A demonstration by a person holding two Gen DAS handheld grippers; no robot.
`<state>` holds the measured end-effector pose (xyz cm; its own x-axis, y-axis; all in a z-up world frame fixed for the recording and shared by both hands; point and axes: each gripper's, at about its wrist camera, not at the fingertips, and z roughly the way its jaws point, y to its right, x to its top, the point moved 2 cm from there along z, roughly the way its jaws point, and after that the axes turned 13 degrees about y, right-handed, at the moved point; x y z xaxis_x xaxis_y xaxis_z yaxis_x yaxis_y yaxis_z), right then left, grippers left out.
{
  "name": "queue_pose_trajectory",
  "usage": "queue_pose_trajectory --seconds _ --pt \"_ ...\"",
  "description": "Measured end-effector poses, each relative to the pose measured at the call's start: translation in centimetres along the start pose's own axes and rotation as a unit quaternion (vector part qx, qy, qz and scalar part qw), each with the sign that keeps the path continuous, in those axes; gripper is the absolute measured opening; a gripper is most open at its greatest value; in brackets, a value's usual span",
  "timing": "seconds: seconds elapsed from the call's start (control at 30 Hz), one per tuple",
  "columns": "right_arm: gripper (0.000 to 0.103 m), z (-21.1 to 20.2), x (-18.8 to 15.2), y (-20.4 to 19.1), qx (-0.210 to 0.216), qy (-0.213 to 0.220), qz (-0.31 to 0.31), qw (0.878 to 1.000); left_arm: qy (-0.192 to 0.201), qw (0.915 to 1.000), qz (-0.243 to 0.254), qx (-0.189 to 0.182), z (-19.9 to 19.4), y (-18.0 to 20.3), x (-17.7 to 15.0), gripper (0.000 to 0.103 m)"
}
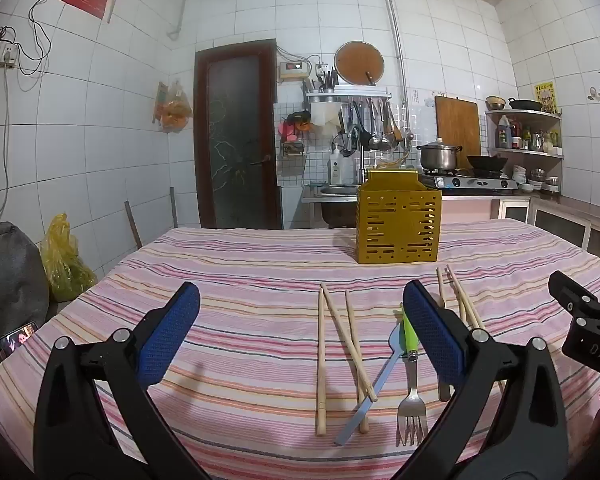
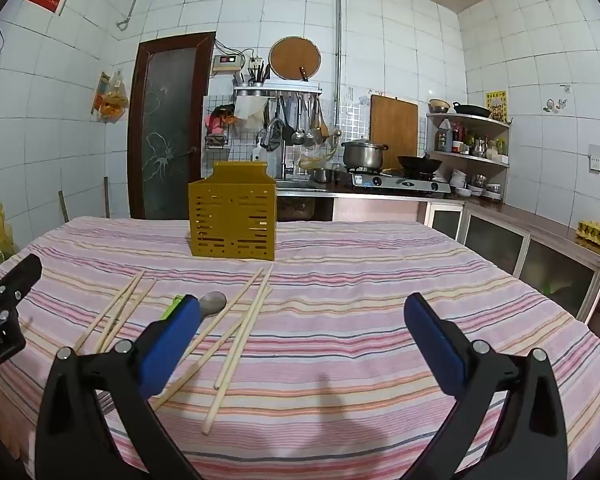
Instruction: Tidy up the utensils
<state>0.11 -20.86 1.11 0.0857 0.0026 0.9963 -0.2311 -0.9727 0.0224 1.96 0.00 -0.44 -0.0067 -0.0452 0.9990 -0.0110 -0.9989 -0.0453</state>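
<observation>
**Utensils loose on the striped counter, both jaws wide and empty**

Utensils lie scattered on the cloth-covered counter (image 1: 228,280), short of the yellow perforated holder (image 1: 398,226) standing farther back. Three chopsticks (image 1: 342,344) cross near a flat metal utensil (image 1: 370,390), perhaps a knife, and a green-handled fork (image 1: 411,400). More chopsticks (image 2: 240,332) lie to their right, beside a spoon (image 2: 214,303). The left gripper (image 1: 300,332) and right gripper (image 2: 302,340) hover above the counter, jaws spread, holding nothing.
</observation>
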Motion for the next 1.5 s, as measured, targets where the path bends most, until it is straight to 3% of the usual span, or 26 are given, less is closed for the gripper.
queue_pose_trajectory --seconds 1.5 --pt "0.099 0.69 -0.48 0.44 -0.004 -0.001 0.004 1.000 -0.001 1.0000 0.003 0.000 -0.18 -0.31 -0.20 0.098"
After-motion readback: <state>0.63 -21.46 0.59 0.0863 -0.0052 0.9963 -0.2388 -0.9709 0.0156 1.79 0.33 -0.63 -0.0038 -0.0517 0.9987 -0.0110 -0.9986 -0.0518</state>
